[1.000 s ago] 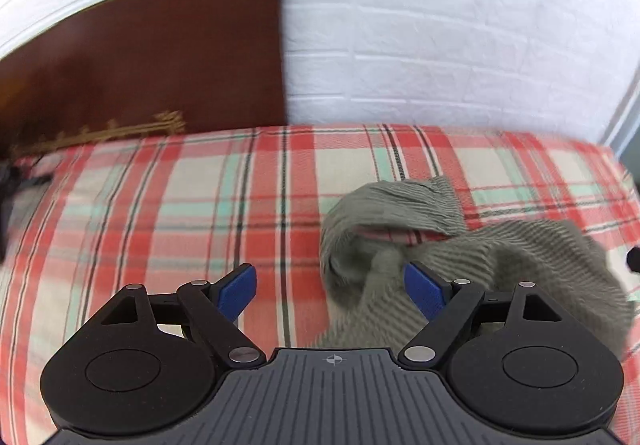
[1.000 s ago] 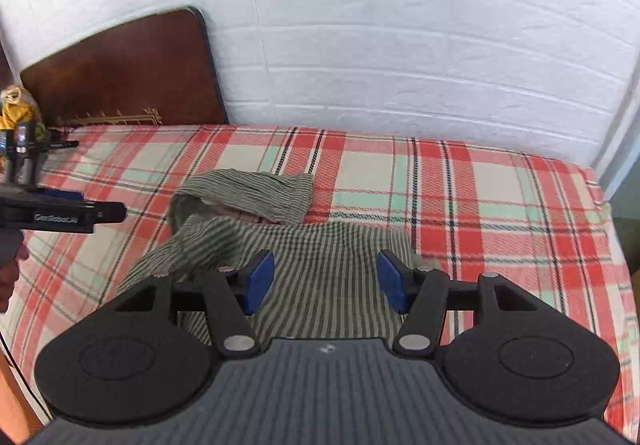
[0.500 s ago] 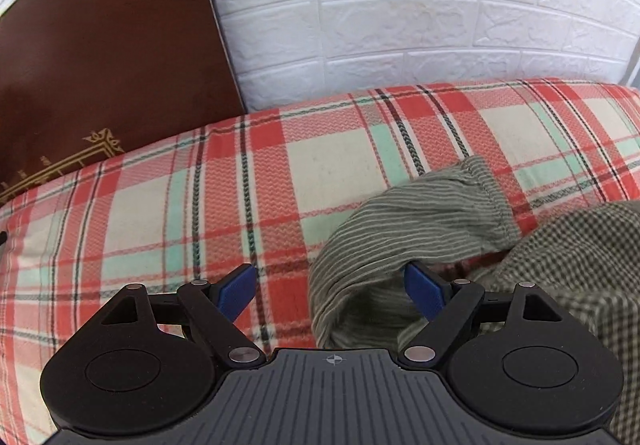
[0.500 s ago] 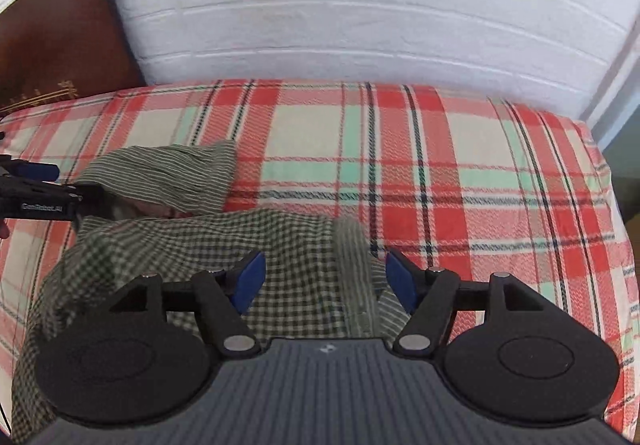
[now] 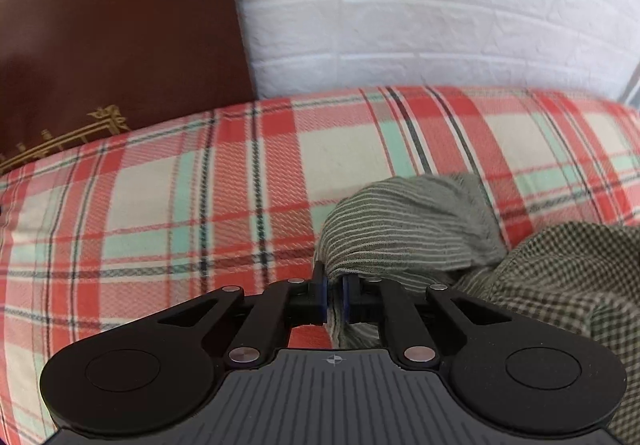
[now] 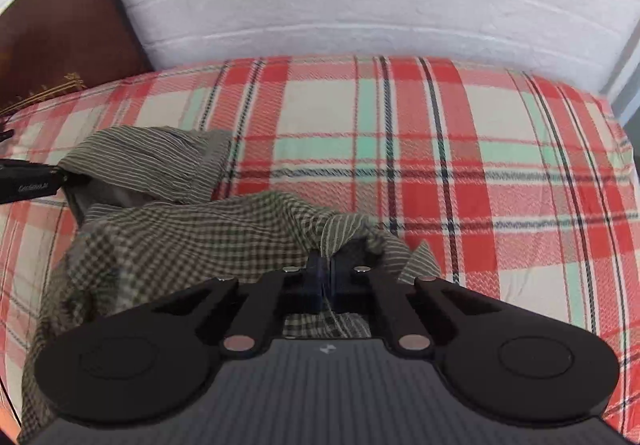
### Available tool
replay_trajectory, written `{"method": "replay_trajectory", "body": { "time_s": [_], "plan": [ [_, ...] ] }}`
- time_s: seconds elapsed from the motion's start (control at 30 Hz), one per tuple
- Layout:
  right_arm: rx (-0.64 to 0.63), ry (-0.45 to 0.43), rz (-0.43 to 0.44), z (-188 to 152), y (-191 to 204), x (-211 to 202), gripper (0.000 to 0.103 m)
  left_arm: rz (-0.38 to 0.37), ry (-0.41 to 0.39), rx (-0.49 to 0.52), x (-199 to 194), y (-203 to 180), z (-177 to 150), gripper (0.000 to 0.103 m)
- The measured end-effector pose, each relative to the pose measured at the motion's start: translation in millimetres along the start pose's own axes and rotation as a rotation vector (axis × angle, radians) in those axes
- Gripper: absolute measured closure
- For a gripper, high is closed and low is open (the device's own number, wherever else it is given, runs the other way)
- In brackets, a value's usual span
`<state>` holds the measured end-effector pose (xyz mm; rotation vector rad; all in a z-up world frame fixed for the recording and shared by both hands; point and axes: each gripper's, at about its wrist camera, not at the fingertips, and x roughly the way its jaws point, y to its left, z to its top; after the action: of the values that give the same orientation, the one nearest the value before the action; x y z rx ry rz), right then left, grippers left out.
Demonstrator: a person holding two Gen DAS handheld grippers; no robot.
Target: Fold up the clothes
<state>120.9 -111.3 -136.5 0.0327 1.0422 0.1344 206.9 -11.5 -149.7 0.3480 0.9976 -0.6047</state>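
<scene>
Garment [image 5: 420,229], green striped and checked, lay crumpled on plaid bedspread [image 5: 200,213] near brown headboard [image 5: 120,37]. Left gripper [image 5: 335,297] was clenched on its striped edge; right gripper [image 6: 326,281] pinched its right-hand striped fold, farther from the headboard.
</scene>
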Motion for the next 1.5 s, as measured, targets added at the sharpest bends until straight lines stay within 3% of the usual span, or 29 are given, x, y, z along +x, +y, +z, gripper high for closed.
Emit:
{"method": "replay_trajectory", "body": {
  "time_s": [0.37,0.57,0.73,0.87,0.97,1.17,1.37,1.47,1.5],
  "plan": [
    [0.015,-0.317,0.09,8,1,-129,0.1,0.062,-0.105,-0.147,-78,44,-17,0.102],
    [0.052,-0.453,0.049,1,-30,-189,0.1,0.125,-0.164,-0.222,-112,67,-27,0.102],
    [0.078,-0.485,-0.002,-20,-56,-220,0.1,0.148,-0.18,-0.251,-131,75,-38,0.102],
    [0.142,-0.414,-0.049,-61,-78,-222,0.1,0.167,-0.162,-0.258,-138,74,-63,0.102],
    [0.247,-0.322,-0.1,-99,-104,-208,0.1,0.183,-0.102,-0.295,-130,80,-88,0.102],
    [0.39,-0.084,-0.192,-162,-150,-148,0.1,0.207,0.037,-0.326,-102,81,-133,0.101],
    [0.442,0.11,-0.212,-205,-159,-82,0.1,0.251,0.069,-0.299,-95,70,-156,0.101],
    [0.429,0.143,-0.21,-207,-154,-68,0.099,0.268,0.079,-0.306,-95,70,-160,0.088],
    [0.416,0.144,-0.219,-205,-152,-67,0.096,0.284,0.075,-0.307,-98,71,-160,0.072]
  ]
}}
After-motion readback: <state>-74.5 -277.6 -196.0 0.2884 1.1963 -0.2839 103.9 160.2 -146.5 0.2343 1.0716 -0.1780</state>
